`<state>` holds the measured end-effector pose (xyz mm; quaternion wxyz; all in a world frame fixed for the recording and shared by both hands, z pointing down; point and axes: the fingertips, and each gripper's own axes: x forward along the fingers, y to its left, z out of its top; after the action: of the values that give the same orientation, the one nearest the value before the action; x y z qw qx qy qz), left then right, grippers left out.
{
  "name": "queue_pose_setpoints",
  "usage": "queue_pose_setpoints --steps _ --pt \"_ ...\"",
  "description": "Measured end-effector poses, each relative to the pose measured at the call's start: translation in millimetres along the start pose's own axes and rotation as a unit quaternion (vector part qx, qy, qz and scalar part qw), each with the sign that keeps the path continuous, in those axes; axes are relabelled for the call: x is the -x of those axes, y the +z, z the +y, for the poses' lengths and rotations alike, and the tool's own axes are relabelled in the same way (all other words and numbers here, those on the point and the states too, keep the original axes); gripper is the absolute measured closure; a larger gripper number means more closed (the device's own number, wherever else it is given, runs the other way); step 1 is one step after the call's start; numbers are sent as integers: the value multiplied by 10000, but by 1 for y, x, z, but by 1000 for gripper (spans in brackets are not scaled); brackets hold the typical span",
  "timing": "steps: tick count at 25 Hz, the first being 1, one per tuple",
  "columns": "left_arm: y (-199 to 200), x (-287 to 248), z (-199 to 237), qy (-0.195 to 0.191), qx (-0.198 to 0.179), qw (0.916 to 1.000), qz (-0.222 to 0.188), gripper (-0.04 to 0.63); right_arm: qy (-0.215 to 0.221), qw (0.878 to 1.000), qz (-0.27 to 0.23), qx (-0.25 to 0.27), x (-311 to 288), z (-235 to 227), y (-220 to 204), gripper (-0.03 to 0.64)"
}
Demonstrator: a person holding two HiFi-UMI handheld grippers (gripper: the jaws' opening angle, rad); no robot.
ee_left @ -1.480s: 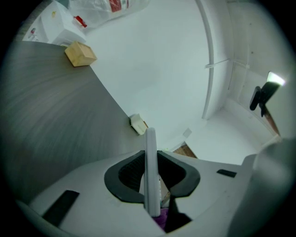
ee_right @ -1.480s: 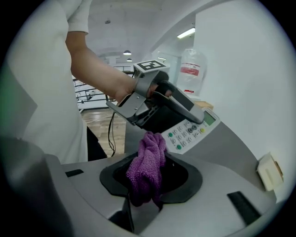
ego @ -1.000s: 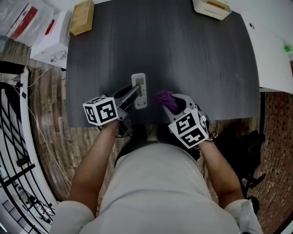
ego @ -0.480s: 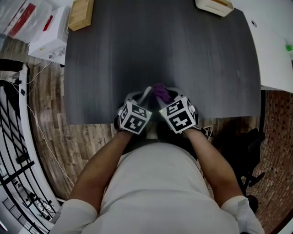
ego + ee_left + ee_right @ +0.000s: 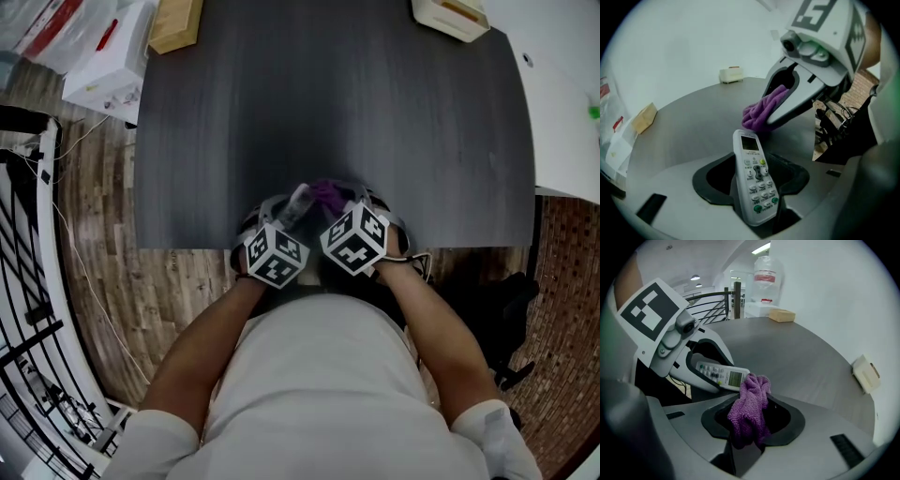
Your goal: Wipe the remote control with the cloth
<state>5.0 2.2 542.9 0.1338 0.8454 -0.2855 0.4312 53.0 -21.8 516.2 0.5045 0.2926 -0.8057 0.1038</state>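
- Head view has both grippers together at 6 o'clock on the dark table (image 5: 375, 112), by its near edge, with their marker cubes side by side.
- The left gripper (image 5: 287, 208) points steeply down. Its jaws have just been opening and now stand wide.
- The remote control (image 5: 754, 180) lies between those jaws with its buttons facing up. In the left gripper view a dark gap shows on each side of it.
- The remote's screen end points toward 12 o'clock and sits right against the cloth (image 5: 749, 411). Whether the two press together I cannot tell.
- The right gripper (image 5: 349, 204) is clamped on the purple cloth, which bunches up out of the jaws and hangs down between them.
- In the head view the cloth is at 3 o'clock from the remote's tip.
- A wooden block (image 5: 176, 23) lies at 11 o'clock on the table and a cream box (image 5: 448, 16) at 1 o'clock, both well apart from the grippers.
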Motion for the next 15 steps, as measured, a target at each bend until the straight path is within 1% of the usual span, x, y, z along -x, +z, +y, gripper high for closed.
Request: queue_pose_setpoints --steps 2,4,6,7,8,9,10,12,13,14,15 --pt "-3 1 0 40 104 9999 -37 398 9 10000 42 -81 -2 1 -5 486" --pt "-3 1 1 25 148 9999 -43 397 -129 9998 -62 -131 3 -4 0 488" --pt "-2 2 2 48 66 10000 -33 397 -359 9987 -370 -11 14 -9 19 486" --pt "-2 2 2 108 -55 9999 -23 397 -405 9976 -547 126 20 -8 32 486" --pt "-1 3 2 203 -266 9994 -1 397 -401 9963 -695 314 23 -4 44 486" --pt "0 4 1 324 -584 9978 35 397 -392 9946 -784 554 24 0 53 486" --pt "1 5 -1 455 -987 9940 76 397 -410 9924 -808 830 24 4 60 488" --pt "1 5 -8 676 -1813 9810 123 397 -435 9876 -716 1328 21 8 65 486" --pt "0 5 -11 738 -2118 9745 126 397 -376 9861 -635 1491 17 12 63 486" --pt "-2 5 -14 764 -2306 9700 119 397 -276 9852 -561 1597 13 17 61 486" --pt "-4 5 -16 758 -2373 9684 107 397 -180 9847 -517 1656 10 21 57 486"
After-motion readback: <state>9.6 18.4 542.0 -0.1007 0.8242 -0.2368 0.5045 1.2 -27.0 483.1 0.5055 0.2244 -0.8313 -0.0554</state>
